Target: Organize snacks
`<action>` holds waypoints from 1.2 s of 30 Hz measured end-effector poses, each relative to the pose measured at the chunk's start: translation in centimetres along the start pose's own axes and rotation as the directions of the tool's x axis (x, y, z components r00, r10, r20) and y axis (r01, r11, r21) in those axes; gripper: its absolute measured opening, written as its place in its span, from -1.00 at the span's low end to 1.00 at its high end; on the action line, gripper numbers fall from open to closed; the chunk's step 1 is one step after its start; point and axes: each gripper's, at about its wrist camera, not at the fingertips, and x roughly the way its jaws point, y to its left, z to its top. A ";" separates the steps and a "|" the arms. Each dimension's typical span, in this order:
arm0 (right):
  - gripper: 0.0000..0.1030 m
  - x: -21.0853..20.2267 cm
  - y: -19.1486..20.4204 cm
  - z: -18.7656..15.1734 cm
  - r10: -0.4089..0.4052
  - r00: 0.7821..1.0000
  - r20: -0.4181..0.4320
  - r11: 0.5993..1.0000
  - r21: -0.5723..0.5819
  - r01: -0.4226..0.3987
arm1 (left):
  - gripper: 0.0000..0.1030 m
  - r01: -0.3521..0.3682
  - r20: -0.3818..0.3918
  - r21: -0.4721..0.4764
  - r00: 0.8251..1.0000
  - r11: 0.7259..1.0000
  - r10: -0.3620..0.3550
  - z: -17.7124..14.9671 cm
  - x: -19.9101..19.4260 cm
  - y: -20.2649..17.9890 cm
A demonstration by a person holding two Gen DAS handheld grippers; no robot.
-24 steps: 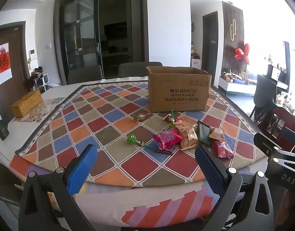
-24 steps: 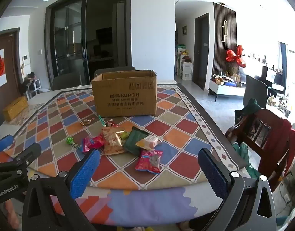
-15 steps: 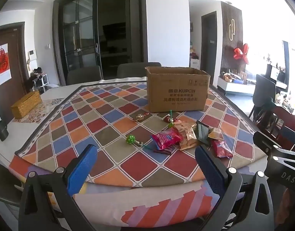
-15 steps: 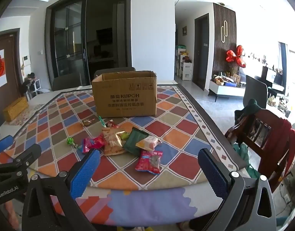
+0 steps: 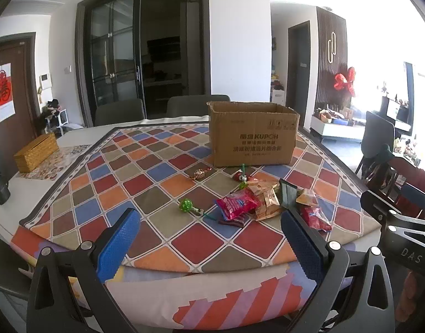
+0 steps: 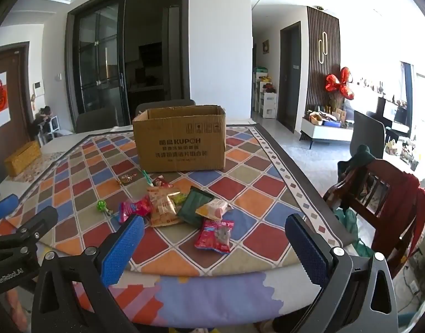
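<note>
Both the left gripper (image 5: pixel 209 238) and the right gripper (image 6: pixel 212 245) are held wide open, empty. The snack pile (image 6: pixel 182 208) lies ahead of the right one, nearer it; the cardboard box (image 6: pixel 180 141) stands beyond.

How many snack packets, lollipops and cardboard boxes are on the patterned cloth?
Snack packets: 5 (red, cream, dark green, tan, pink)
Lollipops: 2
Cardboard box: 1
Total: 8
</note>
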 end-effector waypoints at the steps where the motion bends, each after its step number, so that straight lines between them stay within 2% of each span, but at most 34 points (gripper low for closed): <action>1: 0.99 0.0 0.0 0.0 -0.001 1.000 0.000 1.000 0.000 0.001 | 1.00 0.002 0.002 0.000 1.000 1.000 -0.002 0.0 -0.1 0.0; 36: 0.99 -0.1 0.0 -0.1 -0.001 1.000 0.009 1.000 -0.001 0.001 | 1.00 0.006 0.007 -0.003 1.000 1.000 -0.006 0.0 -0.2 0.0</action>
